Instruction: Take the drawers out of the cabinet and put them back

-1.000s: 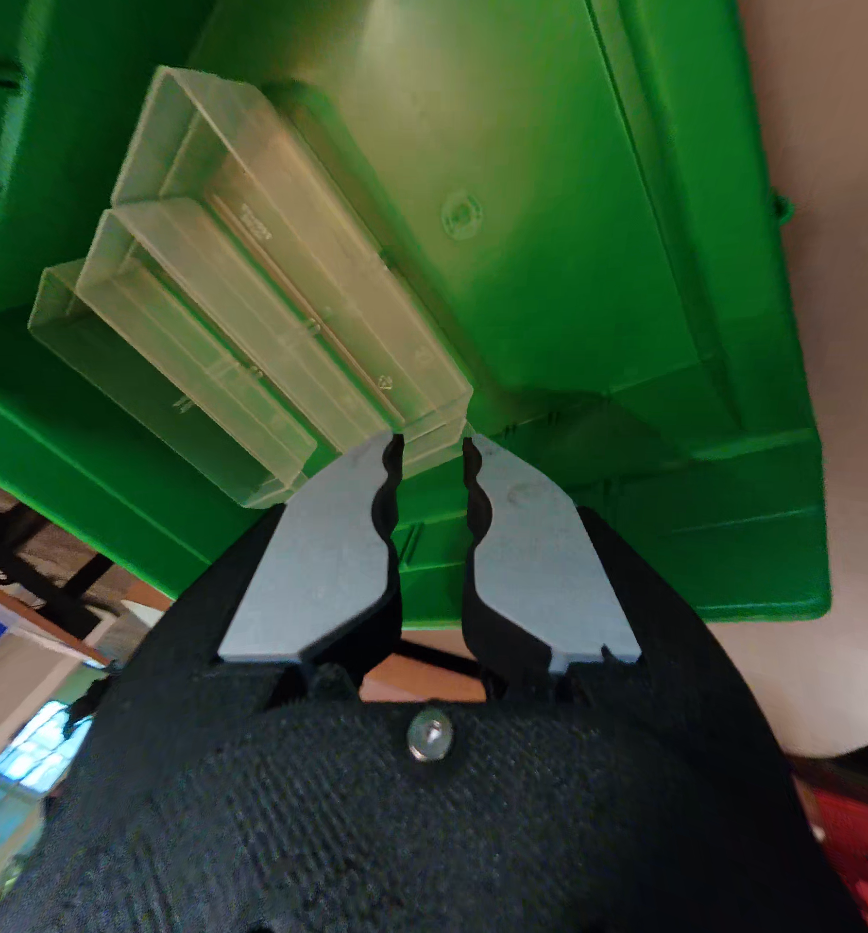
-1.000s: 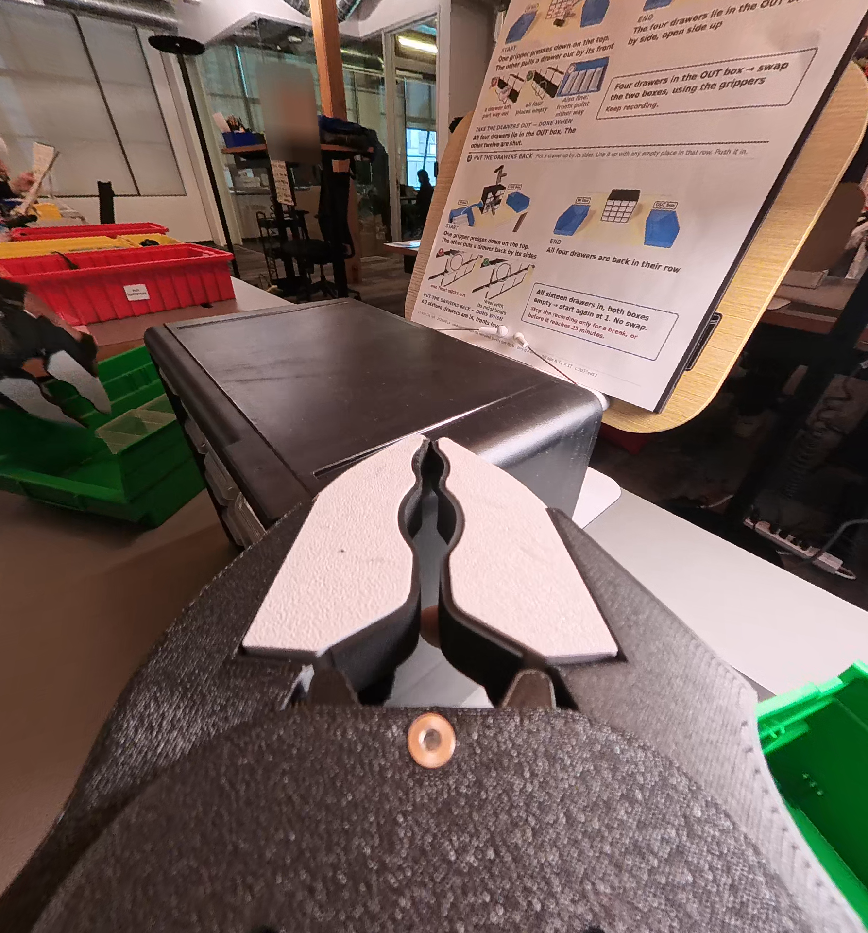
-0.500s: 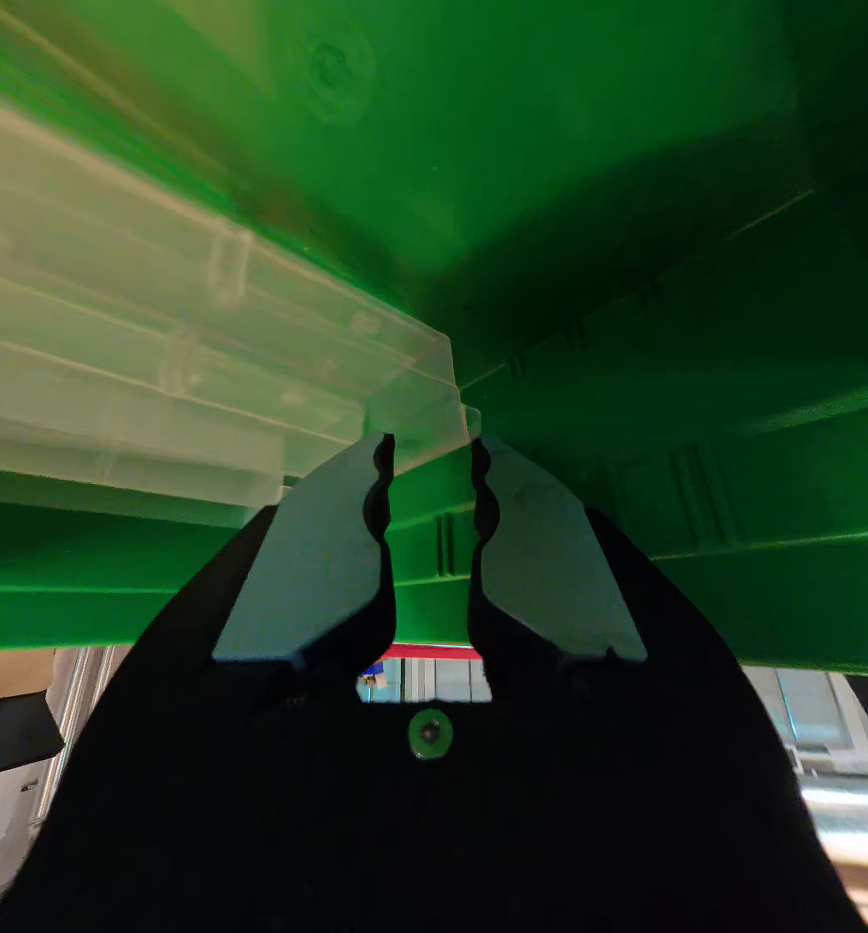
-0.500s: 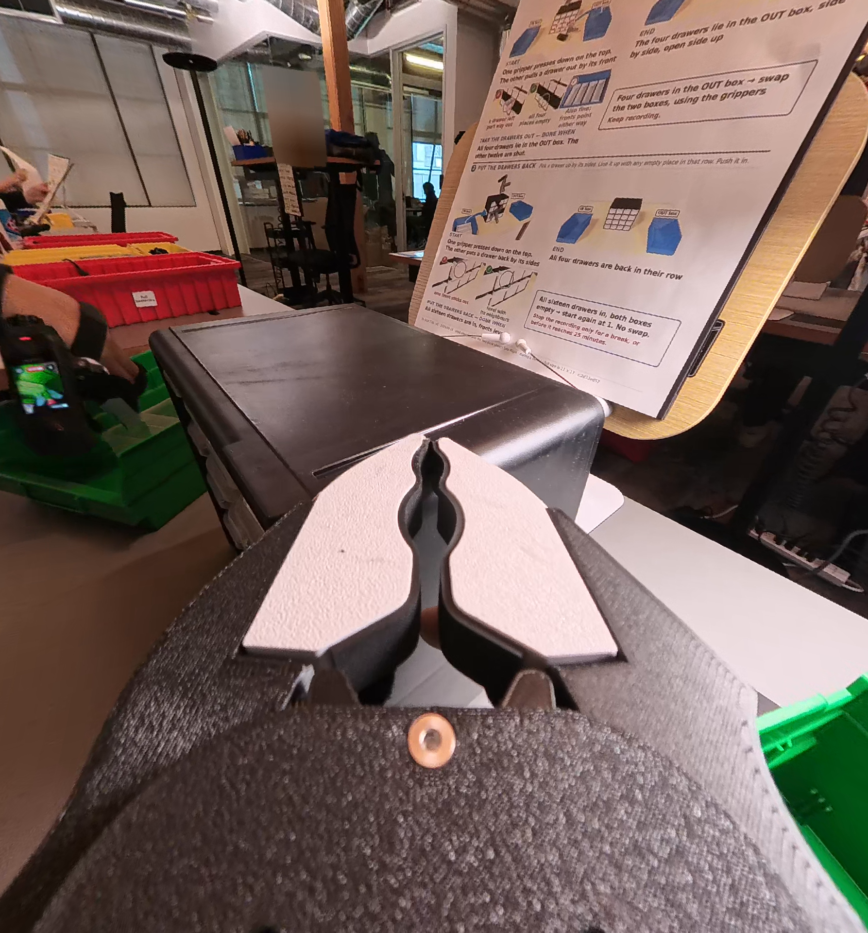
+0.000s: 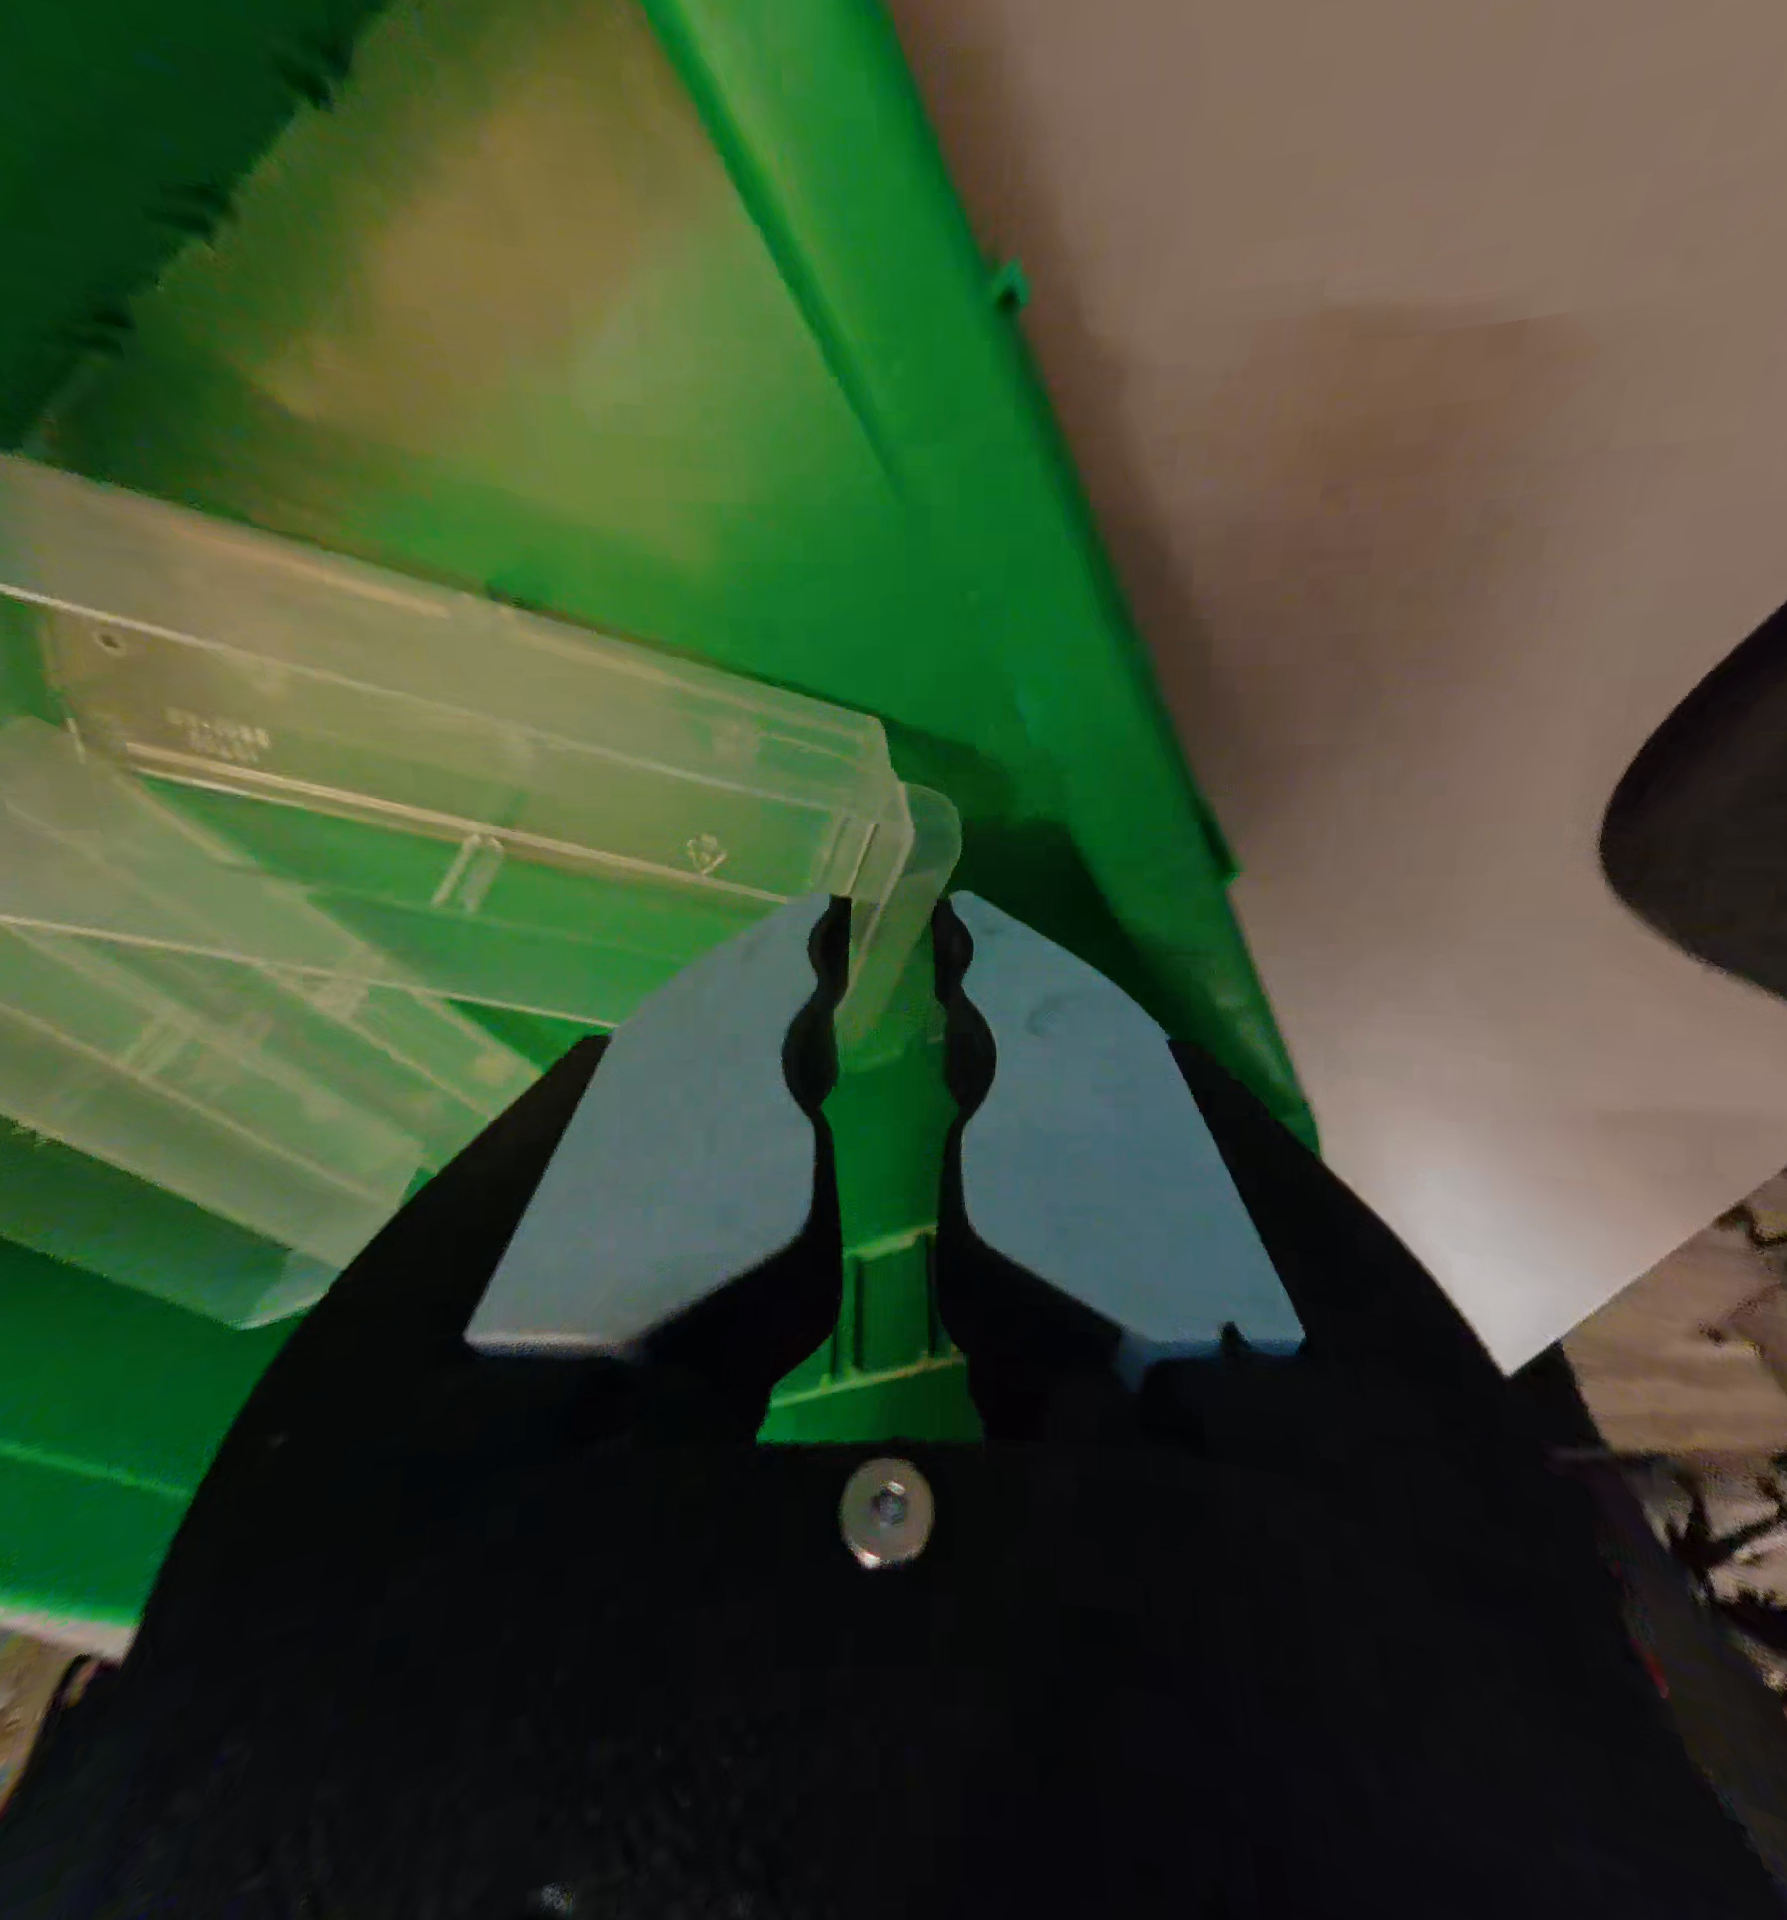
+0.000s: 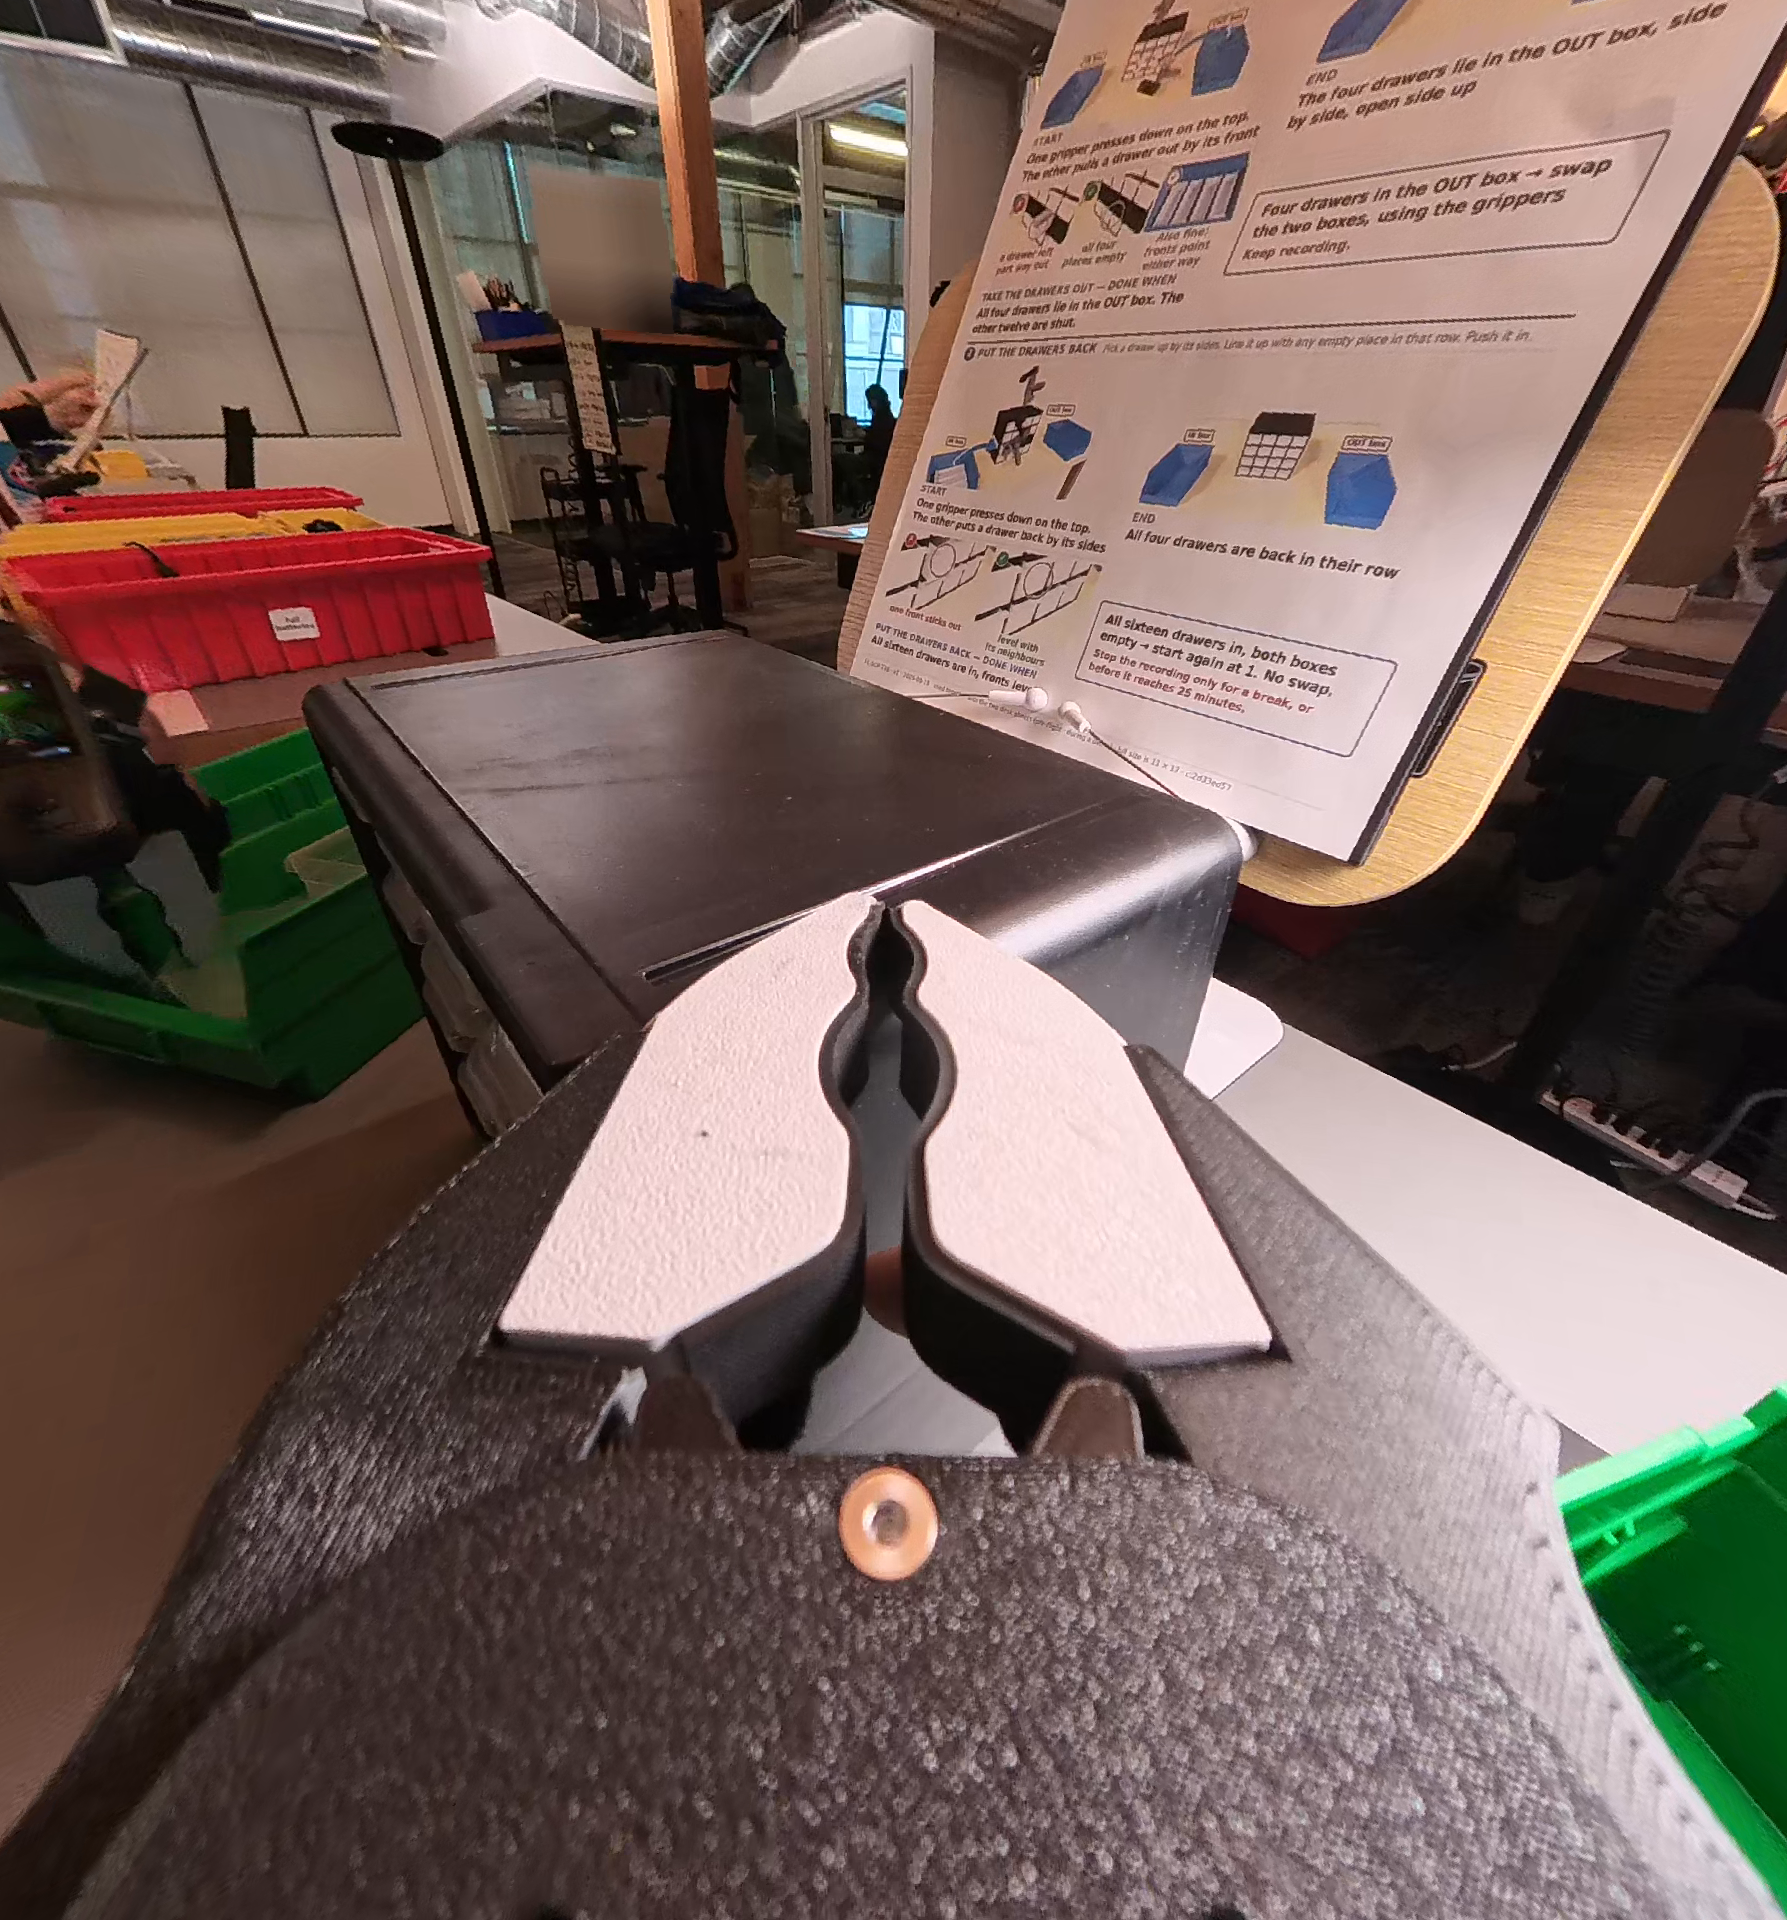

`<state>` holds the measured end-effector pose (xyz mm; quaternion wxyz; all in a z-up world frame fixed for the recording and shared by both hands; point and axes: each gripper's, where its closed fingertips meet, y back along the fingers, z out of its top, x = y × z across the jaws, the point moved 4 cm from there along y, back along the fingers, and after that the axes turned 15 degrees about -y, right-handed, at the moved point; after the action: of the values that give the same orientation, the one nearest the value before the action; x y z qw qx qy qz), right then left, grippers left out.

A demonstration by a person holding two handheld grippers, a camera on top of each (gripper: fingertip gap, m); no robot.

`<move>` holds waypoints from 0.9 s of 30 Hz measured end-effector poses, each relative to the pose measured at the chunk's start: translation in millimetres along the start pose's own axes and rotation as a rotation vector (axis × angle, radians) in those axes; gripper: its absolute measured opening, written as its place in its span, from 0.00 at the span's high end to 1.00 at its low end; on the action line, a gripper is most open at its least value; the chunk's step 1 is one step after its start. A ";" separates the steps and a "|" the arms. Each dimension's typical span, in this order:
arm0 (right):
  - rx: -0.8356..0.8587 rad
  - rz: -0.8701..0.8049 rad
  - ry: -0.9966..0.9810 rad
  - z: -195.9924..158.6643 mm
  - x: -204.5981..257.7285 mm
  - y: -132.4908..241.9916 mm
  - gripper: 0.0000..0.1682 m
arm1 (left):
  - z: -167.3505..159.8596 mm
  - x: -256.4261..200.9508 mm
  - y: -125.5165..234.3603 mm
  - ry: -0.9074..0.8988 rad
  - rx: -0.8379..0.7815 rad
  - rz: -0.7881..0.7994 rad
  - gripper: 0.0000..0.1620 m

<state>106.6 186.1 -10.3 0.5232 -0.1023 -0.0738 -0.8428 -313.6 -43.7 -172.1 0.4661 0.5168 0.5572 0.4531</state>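
The left tongs (image 5: pixel 891 914) straddle the front lip of a clear drawer (image 5: pixel 473 790) lying in the green bin (image 5: pixel 660 364); whether they pinch it or merely bracket it cannot be told. The drawer's long axis runs away to the left. The right tongs (image 6: pixel 884 920), pressed together and empty, rest over the black cabinet (image 6: pixel 723 790); only that view shows where the cabinet stands on the worktop (image 6: pixel 120 1247), right of the bin.

You have printed instructions on the sheet (image 6: pixel 1315 416) propped behind the cabinet (image 6: pixel 743 800), a small white label (image 6: pixel 294 623) on the red bin (image 6: pixel 245 597), and faint moulded marks on the clear drawer (image 5: pixel 453 758).
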 end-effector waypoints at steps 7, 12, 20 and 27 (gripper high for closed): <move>-0.005 -0.002 0.000 -0.2 0.1 0.2 1.00 | 3.0 -3.0 -10.8 0.072 -0.053 0.066 0.87; -0.007 -0.004 0.000 -0.3 0.1 0.2 1.00 | 3.1 -3.1 -8.7 0.079 -0.067 0.111 0.88; -0.008 -0.002 -0.002 -0.4 -0.1 0.2 1.00 | 29.3 -4.7 48.7 0.117 -0.235 0.211 0.89; -0.005 -0.014 0.008 -0.4 0.5 0.2 1.00 | 56.4 -15.7 108.2 0.111 -0.274 0.254 0.89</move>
<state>106.5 185.5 -10.5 0.5174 -0.0996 -0.0703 -0.8470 -240.7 -52.1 -73.3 0.4394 0.4889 0.4454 0.6078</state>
